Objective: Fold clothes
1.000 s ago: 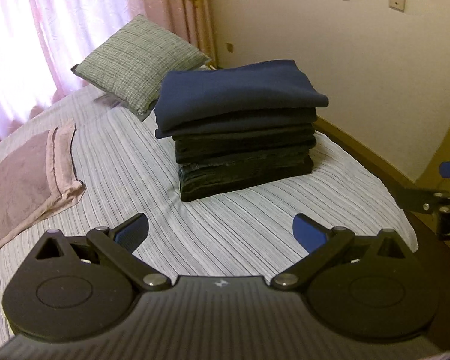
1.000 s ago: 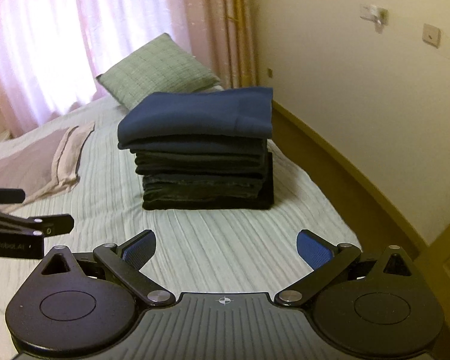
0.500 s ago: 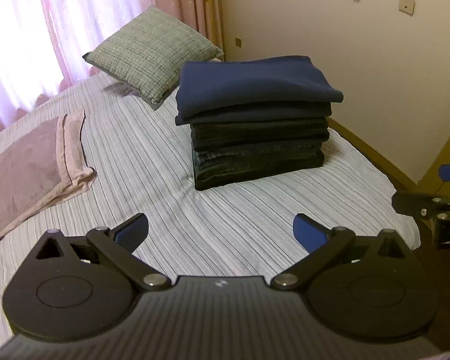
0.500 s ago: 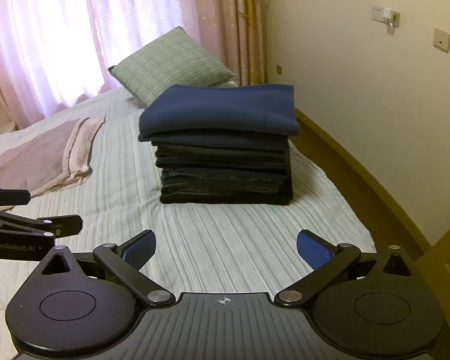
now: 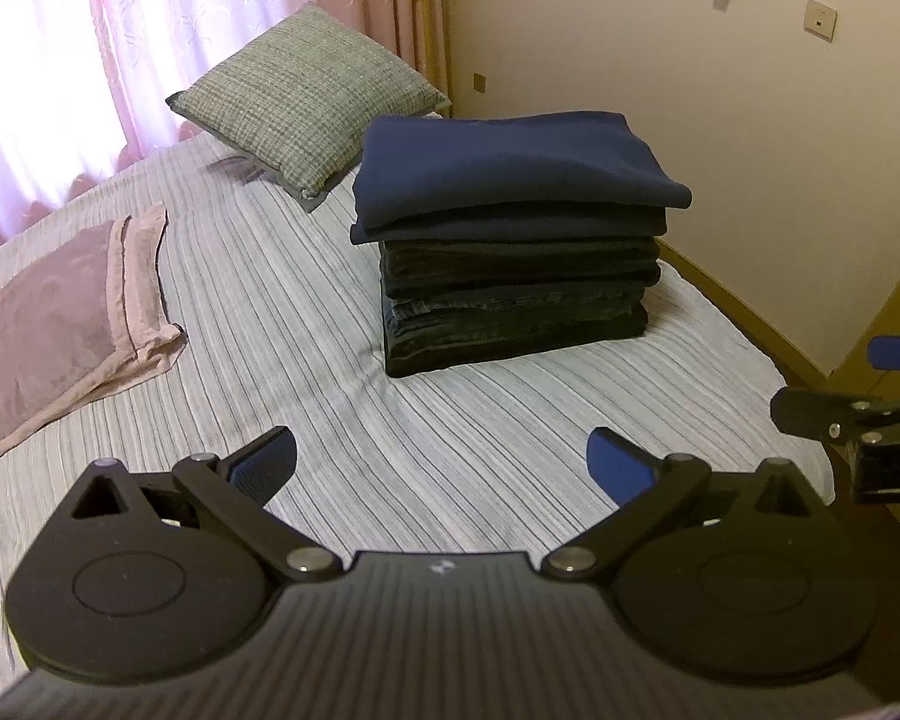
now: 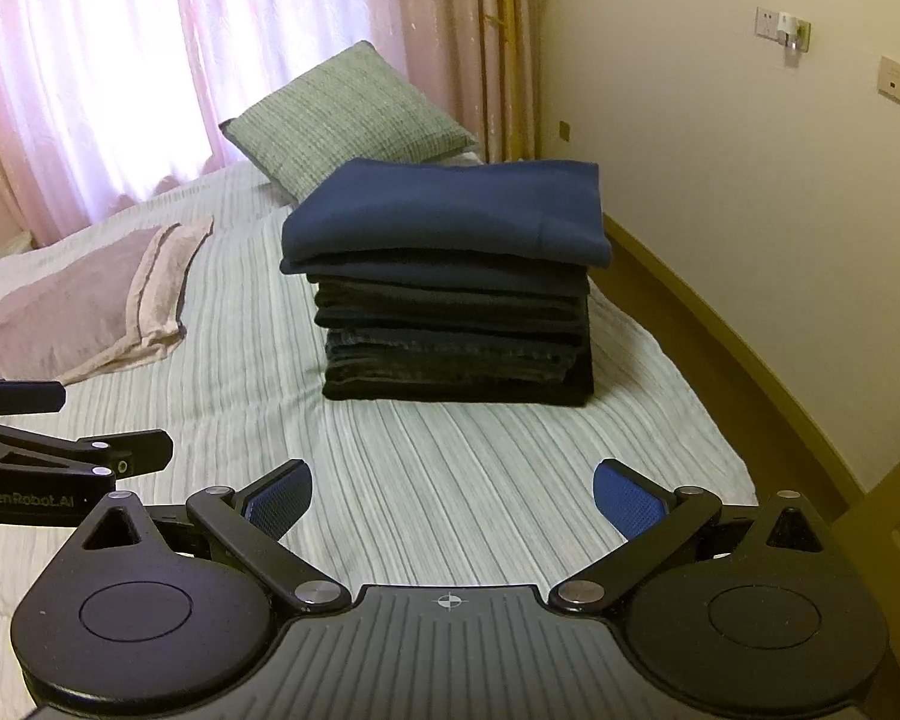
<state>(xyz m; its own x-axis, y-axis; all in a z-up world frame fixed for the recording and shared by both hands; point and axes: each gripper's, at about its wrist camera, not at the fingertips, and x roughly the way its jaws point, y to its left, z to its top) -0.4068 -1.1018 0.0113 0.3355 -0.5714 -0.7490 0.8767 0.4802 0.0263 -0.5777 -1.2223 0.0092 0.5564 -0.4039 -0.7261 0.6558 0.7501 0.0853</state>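
A bed [image 5: 330, 396] covered with a striped sheet is set against a cream wall [image 5: 720, 138], with pink curtains [image 6: 150, 78] behind it. A grey checked cushion [image 5: 306, 96] and a mauve pillow [image 5: 60, 324] are laid on it. No containers are seen. A stack of folded clothes [image 5: 516, 252] is placed on the bed near the wall side, dark pieces below and a navy garment [image 6: 450, 210] on top, its edges squared. The left gripper [image 5: 441, 459] and the right gripper [image 6: 450, 495] are held above the sheet, both spread wide and empty.
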